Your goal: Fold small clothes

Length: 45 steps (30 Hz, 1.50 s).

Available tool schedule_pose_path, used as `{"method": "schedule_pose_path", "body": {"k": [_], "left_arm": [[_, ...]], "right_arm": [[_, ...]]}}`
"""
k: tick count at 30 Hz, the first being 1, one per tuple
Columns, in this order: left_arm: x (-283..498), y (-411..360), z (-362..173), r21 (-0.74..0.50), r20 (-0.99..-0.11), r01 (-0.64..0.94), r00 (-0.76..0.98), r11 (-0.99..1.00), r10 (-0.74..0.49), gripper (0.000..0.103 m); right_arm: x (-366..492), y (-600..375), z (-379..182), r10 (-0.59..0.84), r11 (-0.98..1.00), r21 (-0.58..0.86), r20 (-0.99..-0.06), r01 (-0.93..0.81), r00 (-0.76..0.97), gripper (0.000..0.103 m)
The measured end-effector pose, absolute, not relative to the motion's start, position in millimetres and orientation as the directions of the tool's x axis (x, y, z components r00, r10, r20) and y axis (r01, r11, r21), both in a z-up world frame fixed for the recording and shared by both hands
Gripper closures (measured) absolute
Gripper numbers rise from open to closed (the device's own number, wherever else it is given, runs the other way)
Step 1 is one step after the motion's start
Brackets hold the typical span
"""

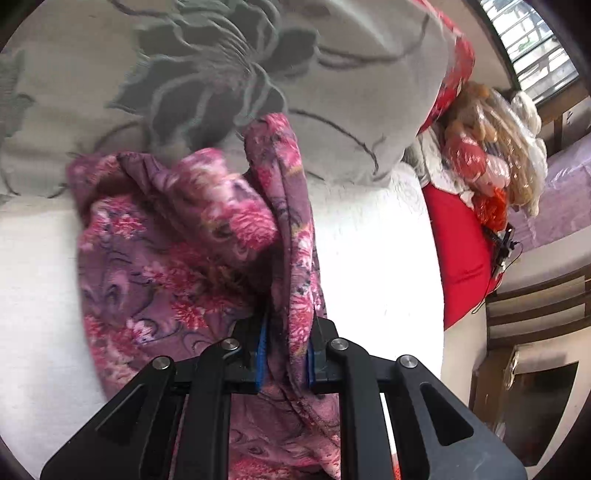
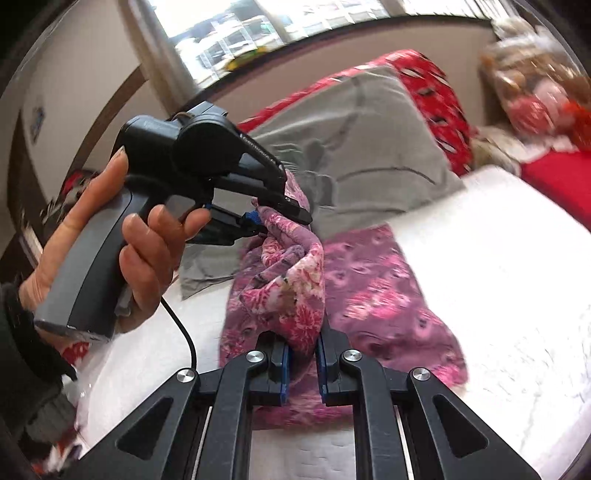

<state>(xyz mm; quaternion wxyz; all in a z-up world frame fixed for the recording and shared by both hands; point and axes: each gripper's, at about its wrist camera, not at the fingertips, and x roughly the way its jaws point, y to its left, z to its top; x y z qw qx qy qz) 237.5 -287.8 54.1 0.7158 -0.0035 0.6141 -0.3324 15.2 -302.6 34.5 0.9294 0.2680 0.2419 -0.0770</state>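
Observation:
A pink and purple floral garment (image 1: pixel 177 258) lies partly bunched on the white mattress (image 1: pixel 369 240). My left gripper (image 1: pixel 286 354) is shut on a fold of it, which rises between the blue pads. In the right wrist view the same garment (image 2: pixel 369 288) spreads on the mattress (image 2: pixel 498 277), with a bunch lifted. My right gripper (image 2: pixel 303 365) is shut on that bunch. The left gripper (image 2: pixel 273 218), held in a hand, pinches the cloth's upper edge a little beyond.
A grey floral pillow (image 1: pixel 240 74) lies behind the garment and also shows in the right wrist view (image 2: pixel 351 147). A red patterned cushion (image 2: pixel 436 99), a red sheet (image 1: pixel 458 251), bagged stuffed toys (image 1: pixel 491 147) and a window (image 2: pixel 258 26) lie beyond.

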Motion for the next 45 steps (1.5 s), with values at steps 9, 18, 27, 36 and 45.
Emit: {"method": "schedule_pose_path", "body": {"k": [9,18,27,36,45], "left_arm": [[235,-321,22,-0.442,-0.879,0.437,-0.038,0.784,-0.475,0.090],[253,-218,60,-0.459,-0.832,0.388,0.130,0.800,-0.540,0.057],[253,-122,8,-0.500,-0.842,0.217,0.106,0.838,-0.529,0.057],[242,-105,32,-0.534,-0.789,0.276,0.178,0.799,-0.588,0.053],[232,-138,-10,-0.371,-0.881,0.323,0.173,0.871,-0.440,0.043]], "right_arm": [[11,-345,-14,0.024,0.733,0.568,-0.571,0.374,0.821,0.092],[-8,-383,-22,0.090,0.623,0.669,-0.575,0.404,0.813,0.068],[104,-432,7,0.249,0.650,0.718,-0.511,0.249,0.823,0.047],[170,-422,-3,0.293,0.748,0.633,-0.584,0.199,0.757,0.099],[187,-446,-39,0.183,0.755,0.535,-0.726,0.379,0.662,0.098]]}}
